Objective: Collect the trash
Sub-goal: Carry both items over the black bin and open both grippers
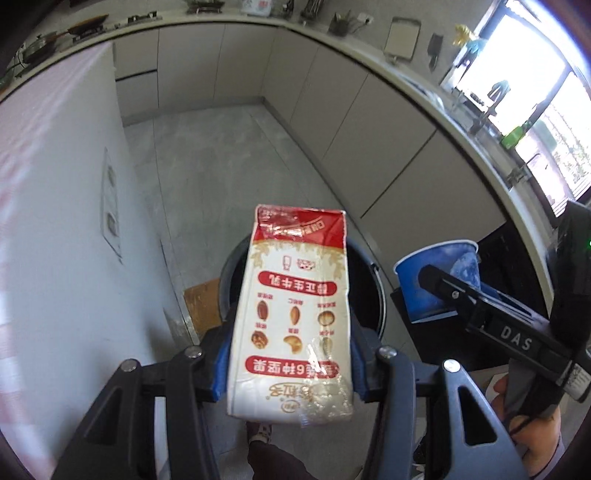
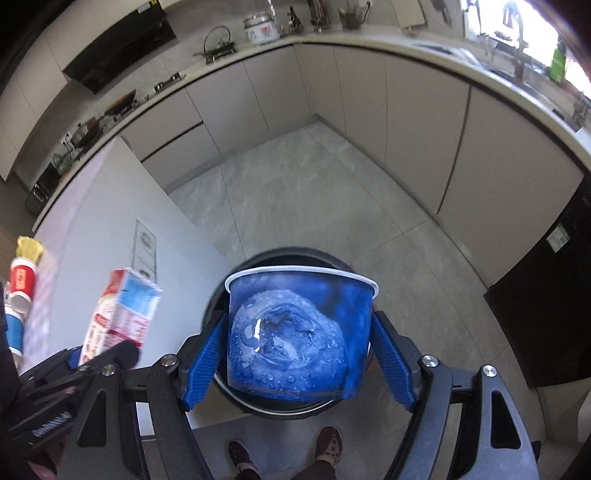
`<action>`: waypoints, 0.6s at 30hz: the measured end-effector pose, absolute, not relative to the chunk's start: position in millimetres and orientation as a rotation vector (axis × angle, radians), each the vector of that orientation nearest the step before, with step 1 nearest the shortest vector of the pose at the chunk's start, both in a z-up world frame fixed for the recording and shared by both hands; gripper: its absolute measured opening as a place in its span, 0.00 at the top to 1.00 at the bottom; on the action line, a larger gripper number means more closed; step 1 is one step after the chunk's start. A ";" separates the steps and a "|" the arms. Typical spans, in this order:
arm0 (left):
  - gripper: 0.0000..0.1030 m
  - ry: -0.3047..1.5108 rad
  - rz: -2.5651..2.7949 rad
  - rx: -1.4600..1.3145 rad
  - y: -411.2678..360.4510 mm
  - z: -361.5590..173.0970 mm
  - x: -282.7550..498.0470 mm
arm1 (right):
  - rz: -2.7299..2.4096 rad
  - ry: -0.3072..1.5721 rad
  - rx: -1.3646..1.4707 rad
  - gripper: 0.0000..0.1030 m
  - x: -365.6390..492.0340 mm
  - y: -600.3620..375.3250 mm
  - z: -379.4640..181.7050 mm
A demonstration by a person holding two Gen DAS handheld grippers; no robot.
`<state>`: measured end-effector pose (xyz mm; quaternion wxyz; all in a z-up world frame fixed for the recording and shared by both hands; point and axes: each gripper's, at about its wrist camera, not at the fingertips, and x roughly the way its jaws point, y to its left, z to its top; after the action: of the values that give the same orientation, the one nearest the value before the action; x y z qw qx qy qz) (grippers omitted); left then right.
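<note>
Left gripper squeezing a red and white milk carton between its blue pads, right gripper open wider and hugging a blue paper cup, both held right over the round black trash bin on the grey floor

Pale grey floor tiles run between an L-shaped run of beige base cabinets topped by a light countertop. On the counter stand a white cooker pot, pans and what looks like a utensil holder, too blurred to be sure. A black range hood hangs on the wall. Bright daylight pours through the window. A white island side stands left; a black appliance stands right.
</note>
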<state>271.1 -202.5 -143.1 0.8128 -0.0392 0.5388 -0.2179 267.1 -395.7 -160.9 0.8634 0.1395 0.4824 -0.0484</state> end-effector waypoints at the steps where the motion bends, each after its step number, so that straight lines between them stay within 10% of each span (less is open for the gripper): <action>1: 0.50 1.176 -0.462 -0.084 -207.2 -155.2 277.4 | -0.099 1.024 0.289 0.24 269.5 -397.4 -168.7; 18: 0.23 1.139 -0.269 -0.089 -213.5 -153.9 288.5 | -0.019 1.130 0.226 0.22 313.5 -396.2 -232.3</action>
<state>288.5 -213.5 -153.9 0.8327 -0.0422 0.5373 -0.1271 313.5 -396.2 -232.3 0.8384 0.1069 0.5344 -0.0091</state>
